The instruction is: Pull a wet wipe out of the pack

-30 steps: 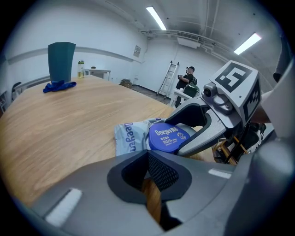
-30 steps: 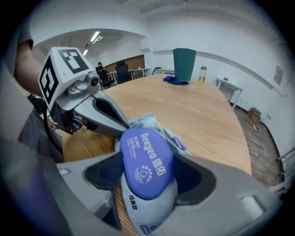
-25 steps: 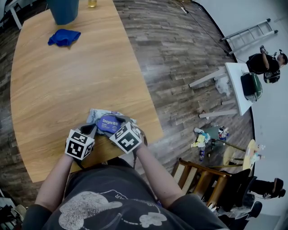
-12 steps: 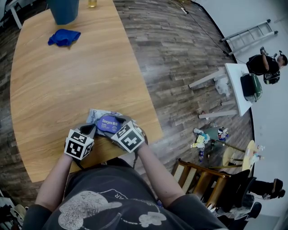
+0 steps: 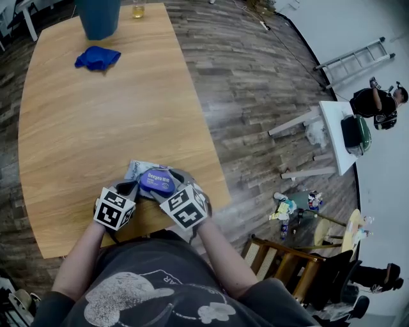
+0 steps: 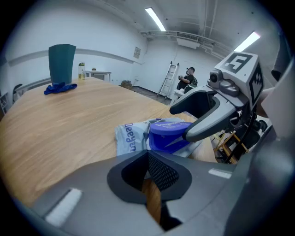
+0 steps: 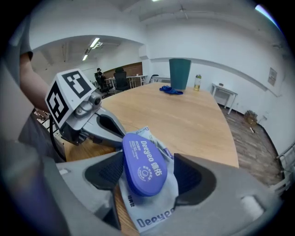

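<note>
1. Right tool (image 7: 146,167), jaws spread, straddles the blue lid (image 7: 144,161); it has tilted slightly.
2. Left tool (image 6: 146,154), jaws pressed together, stays beside that lid, at the wipe pack (image 6: 129,138) edge.
3. The wipe pack lies under the lid on the desk (image 5: 96,115); the lid is still shut, so no wipe is out.

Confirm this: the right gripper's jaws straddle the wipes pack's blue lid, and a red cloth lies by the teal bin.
Wrong: the cloth is blue, not red; the head view shows it. The right gripper does straddle the blue lid of the wipes pack, and the cloth lies by the teal bin.
</note>
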The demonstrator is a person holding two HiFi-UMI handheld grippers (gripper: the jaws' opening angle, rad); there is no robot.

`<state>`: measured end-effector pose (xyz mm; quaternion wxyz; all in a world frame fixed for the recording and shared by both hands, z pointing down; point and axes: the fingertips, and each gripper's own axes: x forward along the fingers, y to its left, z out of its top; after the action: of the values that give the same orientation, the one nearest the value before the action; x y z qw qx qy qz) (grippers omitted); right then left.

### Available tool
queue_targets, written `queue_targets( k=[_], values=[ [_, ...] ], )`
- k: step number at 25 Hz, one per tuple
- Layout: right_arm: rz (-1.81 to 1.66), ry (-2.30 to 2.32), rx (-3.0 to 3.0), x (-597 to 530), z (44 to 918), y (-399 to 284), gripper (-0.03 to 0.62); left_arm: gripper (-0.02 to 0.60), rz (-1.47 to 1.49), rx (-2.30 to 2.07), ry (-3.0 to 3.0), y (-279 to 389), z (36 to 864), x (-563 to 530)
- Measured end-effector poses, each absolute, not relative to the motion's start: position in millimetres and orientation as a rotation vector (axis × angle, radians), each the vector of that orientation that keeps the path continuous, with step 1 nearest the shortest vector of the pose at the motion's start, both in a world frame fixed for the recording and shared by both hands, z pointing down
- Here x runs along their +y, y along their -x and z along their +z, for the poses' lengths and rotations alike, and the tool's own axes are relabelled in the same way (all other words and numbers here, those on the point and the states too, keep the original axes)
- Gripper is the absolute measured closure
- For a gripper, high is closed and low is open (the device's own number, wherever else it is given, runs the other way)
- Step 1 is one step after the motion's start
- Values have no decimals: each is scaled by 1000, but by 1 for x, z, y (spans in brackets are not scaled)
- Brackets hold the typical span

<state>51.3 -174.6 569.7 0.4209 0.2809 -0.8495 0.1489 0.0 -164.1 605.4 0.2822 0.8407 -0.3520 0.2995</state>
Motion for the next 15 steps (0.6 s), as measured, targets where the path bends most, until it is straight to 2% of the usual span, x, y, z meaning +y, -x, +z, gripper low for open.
queue_targets(
  k=[6,9,15],
  values=[
    [469,-909,-2227,-207,541,-64,275,565,810,-964,-2262,0,606,-165],
    [499,-955,-2212,-221,543,-77,310,565,814,-975,-2269,0,607,-165],
    [564,-1080,-2158,-249,557,-106,312,565,820,-981,-2272,1,607,-166]
  ],
)
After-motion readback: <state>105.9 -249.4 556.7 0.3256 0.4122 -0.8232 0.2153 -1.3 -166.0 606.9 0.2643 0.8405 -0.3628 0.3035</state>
